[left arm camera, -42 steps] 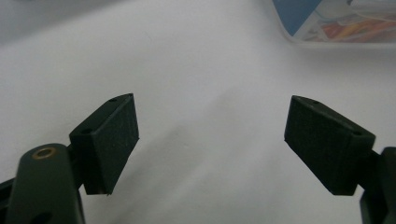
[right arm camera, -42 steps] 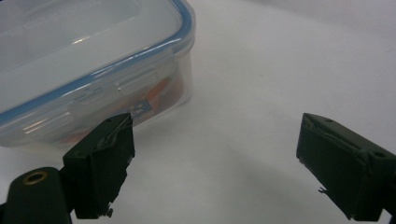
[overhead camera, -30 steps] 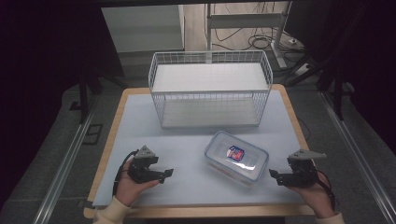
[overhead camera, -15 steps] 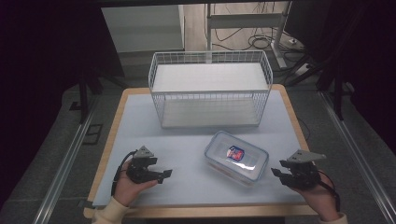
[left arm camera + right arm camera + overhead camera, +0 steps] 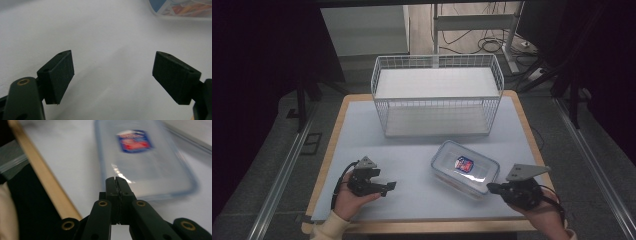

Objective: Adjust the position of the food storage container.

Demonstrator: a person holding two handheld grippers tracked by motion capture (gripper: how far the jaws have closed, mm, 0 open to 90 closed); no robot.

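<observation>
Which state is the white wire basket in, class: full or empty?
Empty. Through the mesh of the wire basket the high view shows bare white shelf and floor; the plastic container lies outside it.

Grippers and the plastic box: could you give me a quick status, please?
Left gripper open, over bare table. Right gripper shut, empty, tips at the lidded plastic box. Wire basket behind, apart; nothing in the way.

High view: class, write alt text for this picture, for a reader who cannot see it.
A clear lidded container with a red and blue label lies on a pale table, between the left tool, jaws open, and the right tool, jaws shut, at its near corner. A white wire basket stands behind.
</observation>
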